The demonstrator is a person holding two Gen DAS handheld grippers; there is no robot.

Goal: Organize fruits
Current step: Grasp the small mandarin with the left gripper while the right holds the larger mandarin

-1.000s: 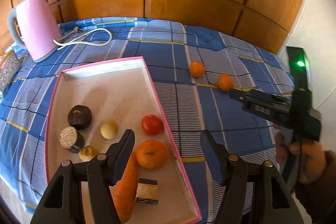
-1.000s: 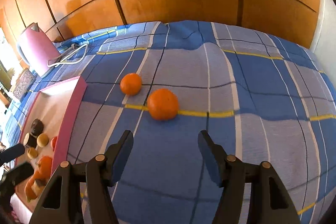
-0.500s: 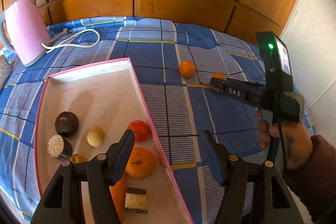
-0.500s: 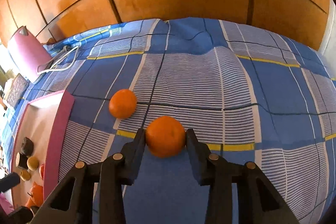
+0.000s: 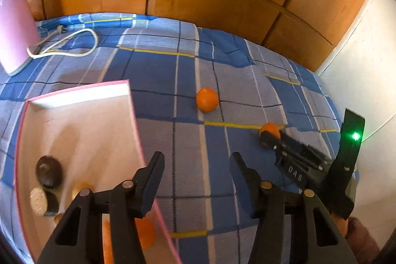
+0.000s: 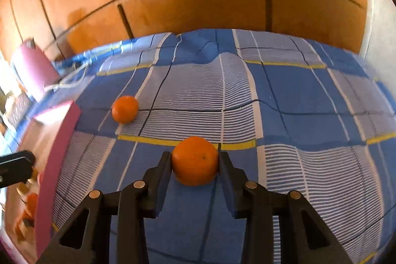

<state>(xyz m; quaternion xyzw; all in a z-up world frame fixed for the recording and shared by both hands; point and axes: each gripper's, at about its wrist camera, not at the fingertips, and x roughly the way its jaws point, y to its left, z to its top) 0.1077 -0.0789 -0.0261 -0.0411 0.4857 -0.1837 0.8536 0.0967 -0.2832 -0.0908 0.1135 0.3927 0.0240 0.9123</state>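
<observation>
- Two tangerines lie outside the pink tray (image 5: pixel 133 115); we judge the task as moving them in with the fruit already there.
- Far left, a pink kettle (image 5: pixel 14 36) and its white cord (image 5: pixel 74 46) rest on the blue checked cloth (image 5: pixel 188 140) covering the desk. They sit well apart from the work, so snagging looks unlikely.
- Our left tool (image 5: pixel 196 172) hovers above the tray's right wall. Its jaws have just been closing, yet they stand apart with nothing between them. A dip here could knock the wall and jostle the fruit inside.
- Further right, the loose tangerine (image 6: pixel 125 108) sits free on the cloth near the tray. We could nudge it rolling while carrying the other one across.
- Rightmost, our right tool (image 6: pixel 195 161) has its pads pressed on both sides of the near tangerine (image 6: pixel 195 160). The fruit is round and smooth, and it is held near the fingertips (image 6: pixel 165 162); a quick lift or swing could let it slip out.
</observation>
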